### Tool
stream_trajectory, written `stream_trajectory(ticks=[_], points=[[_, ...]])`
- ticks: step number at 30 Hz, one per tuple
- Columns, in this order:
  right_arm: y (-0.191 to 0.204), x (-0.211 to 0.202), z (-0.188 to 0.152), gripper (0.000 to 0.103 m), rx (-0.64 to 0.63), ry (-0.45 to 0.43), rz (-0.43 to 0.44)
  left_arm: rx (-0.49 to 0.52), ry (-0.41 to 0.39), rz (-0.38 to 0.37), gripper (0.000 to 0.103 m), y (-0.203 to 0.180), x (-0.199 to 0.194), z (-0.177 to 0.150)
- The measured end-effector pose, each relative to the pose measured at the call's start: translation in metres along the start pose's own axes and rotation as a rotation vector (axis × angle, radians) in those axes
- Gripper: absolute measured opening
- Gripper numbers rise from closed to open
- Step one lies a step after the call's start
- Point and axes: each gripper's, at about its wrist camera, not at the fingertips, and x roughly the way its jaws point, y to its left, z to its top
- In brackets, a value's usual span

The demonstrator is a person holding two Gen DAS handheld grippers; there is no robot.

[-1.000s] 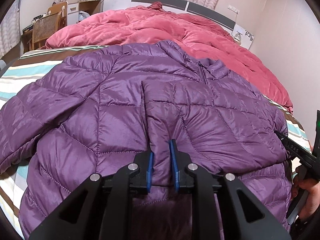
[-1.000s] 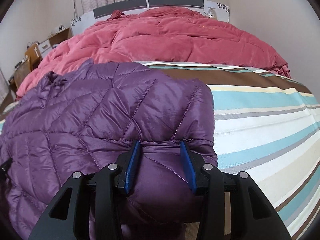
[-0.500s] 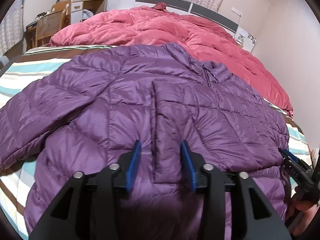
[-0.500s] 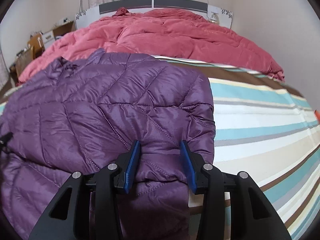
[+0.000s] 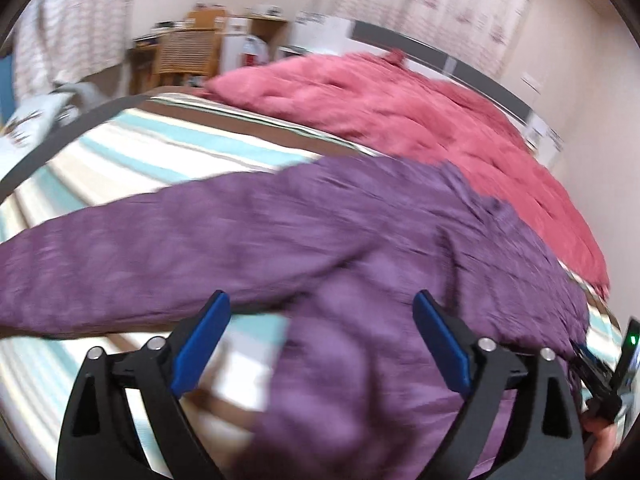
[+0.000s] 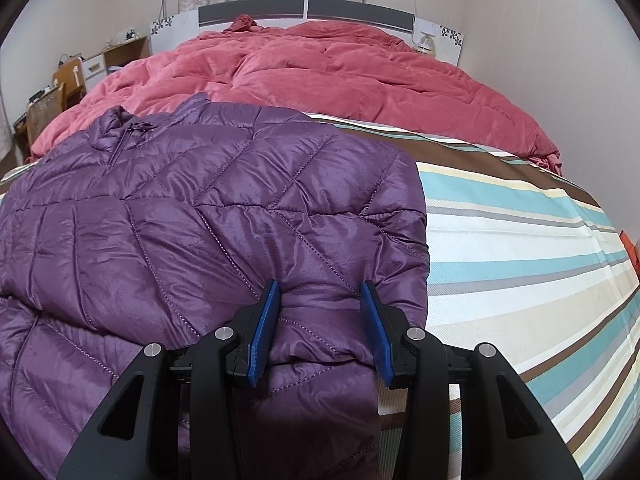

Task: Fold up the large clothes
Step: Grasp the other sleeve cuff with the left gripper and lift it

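Our left hand-held gripper (image 5: 320, 340) is spread wide and released, hovering over the purple jacket (image 6: 192, 216), whose outstretched sleeve (image 5: 132, 252) runs left across the striped sheet (image 6: 520, 248); that view is blurred. Bare sheet lies beyond the sleeve toward the left bed edge. Our right hand-held gripper (image 6: 320, 322) stands parted around the jacket's folded right edge, blue pads beside the fabric without pinching it. Open striped sheet stretches right. A red duvet (image 6: 340, 68) fills the bed's head end. We read no writing anywhere.
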Motion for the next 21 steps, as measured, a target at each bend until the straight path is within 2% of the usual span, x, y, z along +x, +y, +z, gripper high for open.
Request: stream_trajectory(ticks=[7, 12, 16, 21], points=[[0.001, 0.0, 0.0, 0.042, -0.005, -0.002, -0.008, -0.203, -0.02, 0.179, 0.094, 0.099, -0.017, -0.005], [0.001, -0.001, 0.0, 0.042, -0.008, -0.004, -0.014, -0.358, 0.001, 0.263, 0.092, 0.154, -0.02, -0.024], [0.003, -0.001, 0.0, 0.042, -0.012, -0.006, -0.022, -0.434, 0.007, 0.31, 0.088, 0.177, -0.021, -0.039], [0.004, -0.001, 0.0, 0.042, -0.014, -0.007, -0.026, -0.479, 0.01, 0.324, 0.086, 0.191, -0.021, -0.049]])
